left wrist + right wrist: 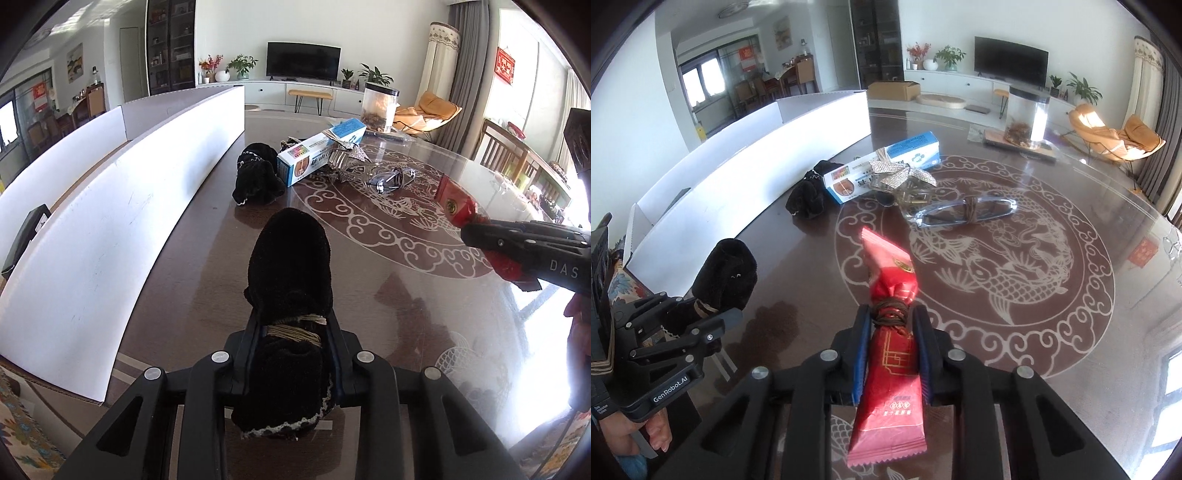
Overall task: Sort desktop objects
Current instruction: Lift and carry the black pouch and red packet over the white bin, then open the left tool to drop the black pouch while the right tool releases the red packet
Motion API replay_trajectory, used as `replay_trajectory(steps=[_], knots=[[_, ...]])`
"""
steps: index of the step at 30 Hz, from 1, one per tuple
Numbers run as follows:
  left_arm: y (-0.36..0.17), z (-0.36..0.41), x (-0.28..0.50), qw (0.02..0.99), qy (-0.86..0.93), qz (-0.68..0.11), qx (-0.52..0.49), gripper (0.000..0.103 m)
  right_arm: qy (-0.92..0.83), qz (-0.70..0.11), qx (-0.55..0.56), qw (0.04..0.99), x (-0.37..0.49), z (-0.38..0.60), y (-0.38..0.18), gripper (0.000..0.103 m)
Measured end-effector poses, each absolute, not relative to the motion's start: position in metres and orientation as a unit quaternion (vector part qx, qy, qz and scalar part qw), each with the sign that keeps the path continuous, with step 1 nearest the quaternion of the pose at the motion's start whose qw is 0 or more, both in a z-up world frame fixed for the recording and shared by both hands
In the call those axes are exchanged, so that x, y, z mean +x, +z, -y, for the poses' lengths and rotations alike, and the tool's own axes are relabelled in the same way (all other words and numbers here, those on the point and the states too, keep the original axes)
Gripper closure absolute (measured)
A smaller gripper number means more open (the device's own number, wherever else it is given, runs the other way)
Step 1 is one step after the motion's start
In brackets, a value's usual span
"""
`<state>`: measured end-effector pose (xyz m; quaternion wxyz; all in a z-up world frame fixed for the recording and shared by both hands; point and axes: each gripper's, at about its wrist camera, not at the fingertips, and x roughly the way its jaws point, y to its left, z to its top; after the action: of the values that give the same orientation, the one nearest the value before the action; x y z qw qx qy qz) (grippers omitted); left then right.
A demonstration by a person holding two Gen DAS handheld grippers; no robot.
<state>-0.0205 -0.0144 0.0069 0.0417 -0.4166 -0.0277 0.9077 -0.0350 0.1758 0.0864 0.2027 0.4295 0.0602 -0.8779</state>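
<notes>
My left gripper [293, 325] is shut on a black fuzzy sock bundle [290, 266] tied with twine, held above the table; it also shows in the right wrist view [726, 273]. My right gripper [892, 319] is shut on a red snack packet [890, 302] tied with a band, also seen in the left wrist view [456, 206]. On the table lie a second black sock bundle [256, 175], a blue-white box [882, 171], a glittery bow [903, 173] and tied glasses [967, 212].
A long white divided cardboard tray [110, 221] runs along the table's left side. A clear jar [1027, 116] stands at the far edge. The glass-topped table [1071, 295] has a dragon pattern. Chairs stand to the right.
</notes>
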Motion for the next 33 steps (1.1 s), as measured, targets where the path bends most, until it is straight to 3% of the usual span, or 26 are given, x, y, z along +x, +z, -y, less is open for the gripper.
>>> replay_trajectory(steps=[6, 11, 20, 25, 33], knots=[[0.01, 0.028, -0.015, 0.037, 0.907, 0.054, -0.416, 0.073, -0.878, -0.022, 0.436, 0.199, -0.039, -0.196, 0.09, 0.079], [0.045, 0.033, -0.011, 0.054, 0.915, 0.073, -0.393, 0.073, -0.871, -0.005, 0.443, 0.215, -0.045, -0.19, 0.096, 0.079], [0.134, 0.149, -0.038, -0.033, 0.932, 0.109, -0.344, 0.073, -0.871, -0.031, 0.365, 0.327, -0.085, -0.058, 0.188, 0.079], [0.129, 0.225, -0.07, -0.087, 0.915, 0.13, -0.372, 0.073, -0.846, -0.045, 0.358, 0.391, -0.107, 0.054, 0.206, 0.079], [0.074, 0.242, -0.112, -0.102, 0.885, 0.116, -0.439, 0.07, -0.811, -0.058, 0.438, 0.382, -0.158, 0.165, 0.134, 0.079]])
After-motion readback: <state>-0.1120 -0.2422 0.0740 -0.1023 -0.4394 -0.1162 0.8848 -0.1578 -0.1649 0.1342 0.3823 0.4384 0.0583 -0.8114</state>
